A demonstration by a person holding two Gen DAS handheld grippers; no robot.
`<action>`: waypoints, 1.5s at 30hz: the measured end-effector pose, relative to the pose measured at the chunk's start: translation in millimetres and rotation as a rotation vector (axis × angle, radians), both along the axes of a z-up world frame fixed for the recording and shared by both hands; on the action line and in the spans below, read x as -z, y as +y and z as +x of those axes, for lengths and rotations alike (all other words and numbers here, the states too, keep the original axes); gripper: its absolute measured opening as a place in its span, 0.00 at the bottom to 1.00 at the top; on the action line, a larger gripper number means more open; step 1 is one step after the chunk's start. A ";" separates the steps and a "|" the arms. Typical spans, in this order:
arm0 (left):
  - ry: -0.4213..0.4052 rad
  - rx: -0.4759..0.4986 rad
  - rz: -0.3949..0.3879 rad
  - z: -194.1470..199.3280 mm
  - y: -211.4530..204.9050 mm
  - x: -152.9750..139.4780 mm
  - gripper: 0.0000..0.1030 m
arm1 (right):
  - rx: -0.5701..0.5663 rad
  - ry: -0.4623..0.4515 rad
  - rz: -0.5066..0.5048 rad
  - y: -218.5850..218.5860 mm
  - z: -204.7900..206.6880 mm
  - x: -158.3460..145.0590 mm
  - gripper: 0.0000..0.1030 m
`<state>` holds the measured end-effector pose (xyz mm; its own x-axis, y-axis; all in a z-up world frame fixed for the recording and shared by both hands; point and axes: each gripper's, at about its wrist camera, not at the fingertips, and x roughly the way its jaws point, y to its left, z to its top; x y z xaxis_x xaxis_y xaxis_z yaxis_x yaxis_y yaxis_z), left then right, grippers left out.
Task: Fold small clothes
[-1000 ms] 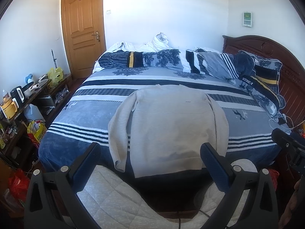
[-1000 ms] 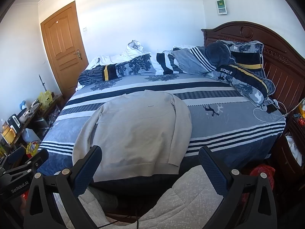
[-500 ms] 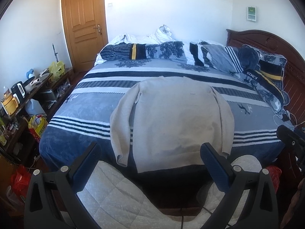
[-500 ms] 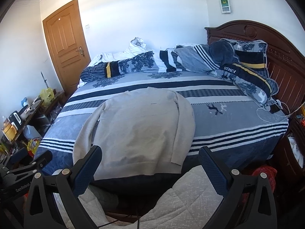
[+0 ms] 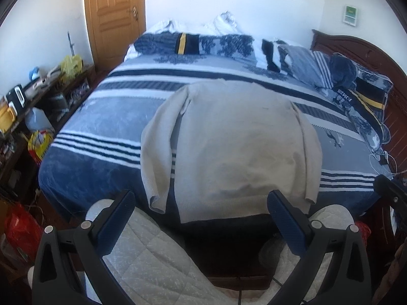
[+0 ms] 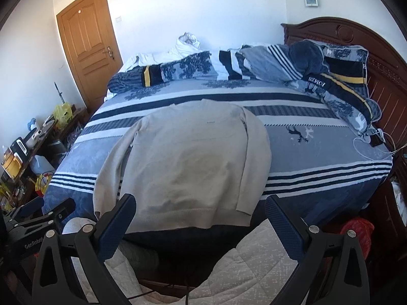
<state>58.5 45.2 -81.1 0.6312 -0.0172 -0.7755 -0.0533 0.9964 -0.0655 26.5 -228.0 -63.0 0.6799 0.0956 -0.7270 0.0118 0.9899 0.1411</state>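
The sweater (image 5: 236, 147) lies flat on the bed (image 5: 101, 132). Both grippers, left (image 5: 201, 218) and right (image 6: 199, 219), are wide open and hold nothing. It looks soft and floppy; grab a sleeve end.

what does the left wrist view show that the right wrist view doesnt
Only the left wrist view shows the left gripper's own open blue-padded fingers, with the right gripper at its right edge.

Only the right wrist view shows the whole carved dark wooden headboard and the right gripper's own open fingers.

Both share the beige knit sweater lying flat on the blue-and-white striped bedspread, and the wooden door.
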 end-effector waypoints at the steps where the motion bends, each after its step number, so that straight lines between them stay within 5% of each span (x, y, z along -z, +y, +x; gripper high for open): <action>1: 0.009 -0.004 -0.002 3.9 1.9 3.5 1.00 | -0.006 0.005 0.006 0.8 4.4 3.1 1.00; 13: 0.087 -0.081 -0.030 59.0 46.6 52.3 1.00 | -0.094 0.037 0.029 31.0 69.0 32.6 1.00; 18: 0.128 -0.123 -0.102 84.2 74.7 84.6 1.00 | -0.211 0.038 0.043 52.7 108.3 52.1 0.99; 27: 0.243 -0.144 -0.152 129.1 99.9 157.6 1.00 | -0.428 0.162 0.236 99.9 200.7 98.7 0.94; 34: 0.365 -0.106 -0.124 146.8 99.0 211.5 0.66 | -0.651 0.307 0.290 190.6 272.0 154.3 0.72; 37: 0.390 -0.100 -0.104 154.0 99.6 222.8 0.64 | -0.696 0.386 0.302 231.1 299.5 185.1 0.71; 41: 0.405 -0.066 -0.060 160.0 92.4 227.7 0.64 | -0.708 0.540 0.349 272.5 324.2 236.1 0.55; 44: 0.398 -0.093 -0.078 162.3 99.9 226.4 0.46 | -0.728 0.588 0.266 301.2 322.5 261.1 0.47; 45: 0.387 -0.109 -0.111 161.7 105.7 224.1 0.37 | -0.729 0.587 0.211 310.2 320.4 267.3 0.33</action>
<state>220.2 150.9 -305.3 0.2960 -0.0635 -0.9531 -0.2003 0.9715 -0.1269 346.9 82.2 -330.3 -0.0659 0.5188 -0.8524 -0.4718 0.7365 0.4847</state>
